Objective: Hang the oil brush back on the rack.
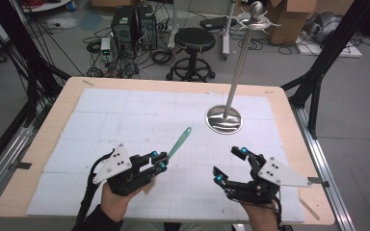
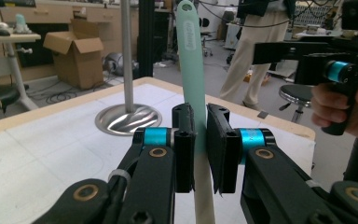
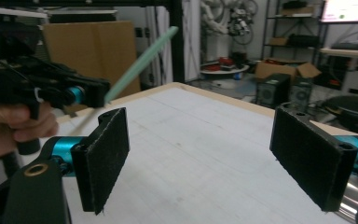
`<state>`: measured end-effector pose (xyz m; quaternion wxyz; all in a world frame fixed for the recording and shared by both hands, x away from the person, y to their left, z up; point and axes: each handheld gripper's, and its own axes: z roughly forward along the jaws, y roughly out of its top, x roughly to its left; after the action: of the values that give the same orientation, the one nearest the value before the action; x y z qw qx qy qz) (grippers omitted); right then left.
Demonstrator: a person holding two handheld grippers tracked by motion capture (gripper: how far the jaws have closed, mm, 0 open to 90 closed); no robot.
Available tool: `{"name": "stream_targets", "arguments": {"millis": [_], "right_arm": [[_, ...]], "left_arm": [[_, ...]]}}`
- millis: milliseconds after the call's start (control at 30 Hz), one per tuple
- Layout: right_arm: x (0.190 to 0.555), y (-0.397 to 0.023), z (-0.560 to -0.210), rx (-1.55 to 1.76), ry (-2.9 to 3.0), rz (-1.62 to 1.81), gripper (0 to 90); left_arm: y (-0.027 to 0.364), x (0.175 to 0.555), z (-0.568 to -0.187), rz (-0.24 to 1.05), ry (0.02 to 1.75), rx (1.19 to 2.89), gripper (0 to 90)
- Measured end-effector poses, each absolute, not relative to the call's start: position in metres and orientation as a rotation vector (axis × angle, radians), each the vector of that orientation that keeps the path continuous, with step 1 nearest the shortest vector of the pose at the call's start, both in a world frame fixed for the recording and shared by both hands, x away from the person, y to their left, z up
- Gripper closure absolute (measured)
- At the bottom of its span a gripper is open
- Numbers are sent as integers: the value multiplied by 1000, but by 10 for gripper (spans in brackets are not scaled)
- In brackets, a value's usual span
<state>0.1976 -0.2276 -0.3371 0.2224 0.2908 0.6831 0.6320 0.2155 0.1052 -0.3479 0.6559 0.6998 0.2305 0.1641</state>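
Item: green spatula (image 1: 180, 142), pinched between the pressed-in jaws of the left gripper (image 1: 160, 160), held off the table (image 1: 67, 103), its tip pointing toward 1 o'clock in the high view. Right gripper (image 1: 230, 166): jaws spread wide, nothing between them. Metal stand (image 1: 225, 119): upright at 1 o'clock from the spatula, well apart.

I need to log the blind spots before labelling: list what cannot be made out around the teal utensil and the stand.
- Teal utensil: its working end, left gripper view, cut off by the bottom edge below the left claw.
- Teal utensil, right gripper view: blurred, so its shape is unclear.
- Metal stand: its top, left gripper view, cut off by the upper edge.
- Right claw: plainly open, nothing between its pads.
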Motion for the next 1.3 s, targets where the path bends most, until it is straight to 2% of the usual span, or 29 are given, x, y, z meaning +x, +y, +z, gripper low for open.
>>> {"name": "stream_targets", "arguments": {"millis": [333, 733, 1300], "right_arm": [[213, -193, -328, 759, 1947, 1867, 241], [214, -183, -320, 730, 1987, 1955, 431], [209, -179, -311, 781, 1999, 1967, 623]], "left_arm": [[99, 207, -347, 365, 456, 1585, 809], [84, 201, -350, 343, 395, 1607, 807], [81, 199, -351, 334, 409, 1619, 805]]}}
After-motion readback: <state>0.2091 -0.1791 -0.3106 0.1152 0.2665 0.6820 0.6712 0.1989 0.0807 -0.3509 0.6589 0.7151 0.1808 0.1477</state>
